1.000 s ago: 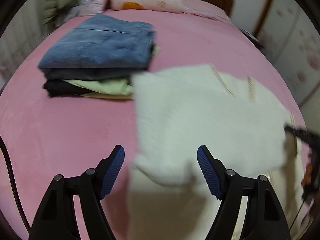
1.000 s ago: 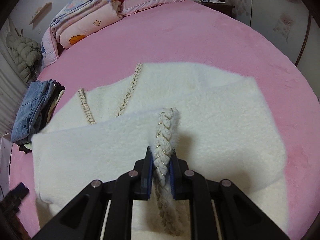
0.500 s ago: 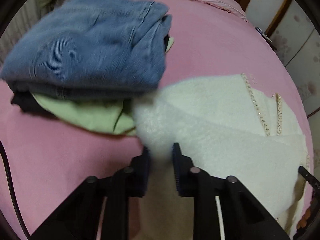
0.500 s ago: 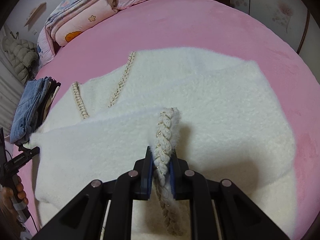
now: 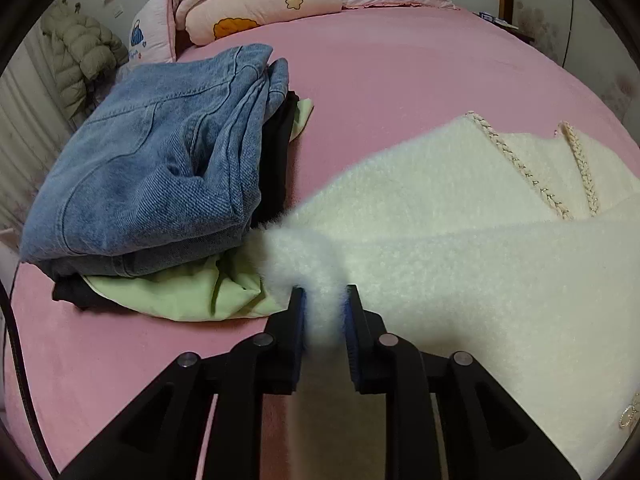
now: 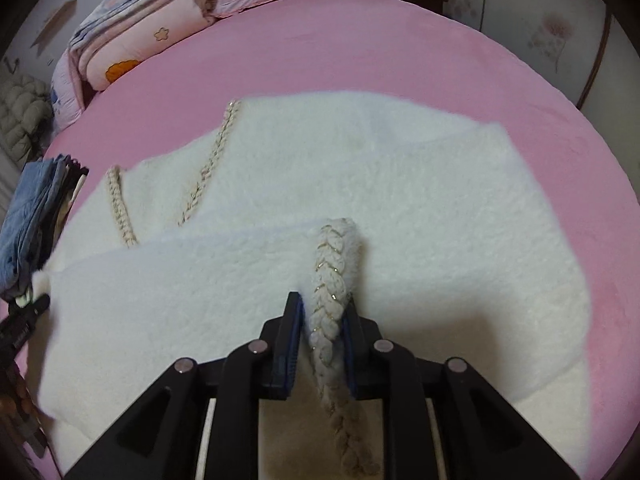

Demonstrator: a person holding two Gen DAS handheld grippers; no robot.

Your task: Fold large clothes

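Gripping a fluffy corner fold of the white fleece garment (image 5: 460, 264), the left gripper (image 5: 323, 300) has its blue-padded fingers (image 5: 299, 320) set narrow with the fabric bunched between them; its jaws have just been opening slightly, yet the pile fills the gap and touches both pads. The right gripper (image 6: 320, 312) is likewise narrow on the braided trim (image 6: 332, 280) at the garment's edge; its jaws have also just been easing apart, and the braid sits between the pads, running up out of the gap and back down under the gripper.

The white fleece garment (image 6: 360, 208) lies spread across the middle of the pink bed (image 6: 360, 52), reaching toward the near edge; a folded-over upper layer covers the near half, and two further lines of braid with metallic thread show on the lower layer beyond the fold; a round metallic button (image 5: 626, 416) shows near the lower right of the left wrist view.

Just beside the gripped corner, toward the left edge of the bed, stands a stack of folded clothes: blue jeans (image 5: 160, 160) on top, a black item (image 5: 276, 168) under them, and a pale green item (image 5: 180, 292) at the bottom; the fleece corner touches or nearly touches the green item, which of the two cannot be told.

At the head of the bed, folded pink quilts (image 5: 260, 4) are piled; a padded beige jacket (image 5: 80, 56) hangs off the bed at the far left. In the right wrist view the left gripper (image 6: 24, 316) appears at the left margin with part of a hand (image 6: 16, 404) below it.
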